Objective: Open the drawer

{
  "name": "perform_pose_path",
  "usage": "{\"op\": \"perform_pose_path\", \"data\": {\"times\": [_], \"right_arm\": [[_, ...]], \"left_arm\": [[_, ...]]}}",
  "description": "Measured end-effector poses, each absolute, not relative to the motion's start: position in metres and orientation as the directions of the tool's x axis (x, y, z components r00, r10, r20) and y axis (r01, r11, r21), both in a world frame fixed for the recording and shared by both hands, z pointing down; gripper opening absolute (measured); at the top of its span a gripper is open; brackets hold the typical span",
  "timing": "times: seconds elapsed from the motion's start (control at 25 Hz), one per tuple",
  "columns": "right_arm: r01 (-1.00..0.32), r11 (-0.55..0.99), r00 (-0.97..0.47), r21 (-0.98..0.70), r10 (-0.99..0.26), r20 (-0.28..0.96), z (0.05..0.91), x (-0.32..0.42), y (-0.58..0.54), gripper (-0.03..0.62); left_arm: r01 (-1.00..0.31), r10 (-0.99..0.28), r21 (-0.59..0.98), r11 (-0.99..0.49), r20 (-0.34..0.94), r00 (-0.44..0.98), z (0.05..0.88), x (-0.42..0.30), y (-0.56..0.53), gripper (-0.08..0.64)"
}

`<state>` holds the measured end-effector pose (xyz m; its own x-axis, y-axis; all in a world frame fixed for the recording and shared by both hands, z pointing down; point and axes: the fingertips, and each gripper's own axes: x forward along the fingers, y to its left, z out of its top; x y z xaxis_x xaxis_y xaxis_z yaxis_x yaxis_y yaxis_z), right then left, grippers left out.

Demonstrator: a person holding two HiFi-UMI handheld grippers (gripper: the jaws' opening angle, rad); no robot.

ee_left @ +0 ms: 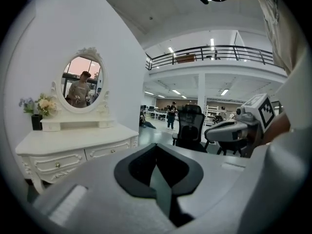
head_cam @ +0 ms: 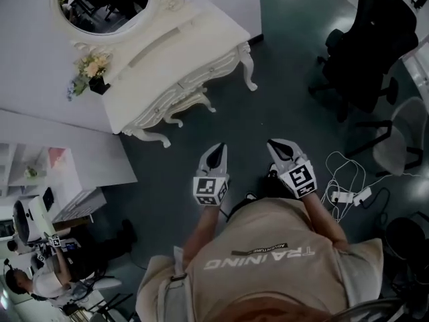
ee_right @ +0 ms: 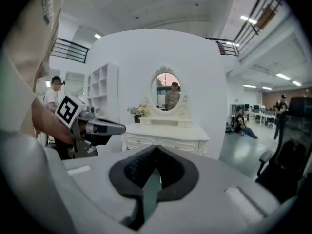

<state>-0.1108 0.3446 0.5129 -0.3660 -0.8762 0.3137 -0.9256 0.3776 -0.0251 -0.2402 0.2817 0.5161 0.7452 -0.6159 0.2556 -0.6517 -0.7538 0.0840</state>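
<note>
A white dressing table (head_cam: pixel 167 56) with an oval mirror (head_cam: pixel 107 2) stands against the wall at the upper left. Its drawers (head_cam: pixel 201 78) are closed, with small knobs showing in the left gripper view (ee_left: pixel 56 164) and the right gripper view (ee_right: pixel 140 141). My left gripper (head_cam: pixel 216 153) and right gripper (head_cam: pixel 281 147) hang side by side over the dark floor, well short of the table. Both point toward it, slightly downward. The left gripper's (ee_left: pixel 156 145) tips meet with nothing between them. The right gripper's (ee_right: pixel 156 148) tips also touch, and it is empty.
A vase of flowers (head_cam: pixel 90 69) sits on the table top. To the right stand a black office chair (head_cam: pixel 369 45) and a grey chair (head_cam: pixel 402 136). Cables and a power strip (head_cam: pixel 345 194) lie on the floor. White shelves (head_cam: pixel 67 180) and a person (head_cam: pixel 33 280) are at the left.
</note>
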Motion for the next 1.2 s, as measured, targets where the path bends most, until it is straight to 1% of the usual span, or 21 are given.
{"op": "perform_pose_path", "data": {"times": [0.08, 0.28, 0.52, 0.64, 0.96, 1.2], "right_arm": [[-0.902, 0.431, -0.406, 0.013, -0.86, 0.31, 0.507, -0.104, 0.324, 0.003], [-0.877, 0.458, -0.48, -0.143, -0.843, 0.245, 0.502, -0.067, 0.264, 0.003], [-0.85, 0.501, -0.526, -0.16, -0.821, 0.221, 0.505, -0.016, 0.199, 0.003], [-0.837, 0.514, -0.546, -0.189, -0.806, 0.228, 0.514, -0.004, 0.18, 0.003], [-0.82, 0.536, -0.572, -0.201, -0.772, 0.276, 0.529, -0.02, 0.151, 0.003], [-0.849, 0.508, -0.527, -0.141, -0.804, 0.277, 0.506, -0.064, 0.117, 0.003]], "left_arm": [[-0.663, -0.63, 0.079, -0.745, 0.246, 0.737, 0.508, -0.226, 0.263, 0.008], [-0.7, -0.665, 0.049, -0.713, 0.27, 0.696, 0.497, -0.19, 0.213, 0.008], [-0.744, -0.694, 0.093, -0.661, 0.301, 0.654, 0.505, -0.146, 0.171, 0.008], [-0.754, -0.699, 0.091, -0.651, 0.315, 0.642, 0.508, -0.133, 0.157, 0.008], [-0.764, -0.705, 0.128, -0.633, 0.315, 0.636, 0.517, -0.145, 0.123, 0.008], [-0.745, -0.696, 0.121, -0.656, 0.285, 0.659, 0.516, -0.198, 0.093, 0.008]]}}
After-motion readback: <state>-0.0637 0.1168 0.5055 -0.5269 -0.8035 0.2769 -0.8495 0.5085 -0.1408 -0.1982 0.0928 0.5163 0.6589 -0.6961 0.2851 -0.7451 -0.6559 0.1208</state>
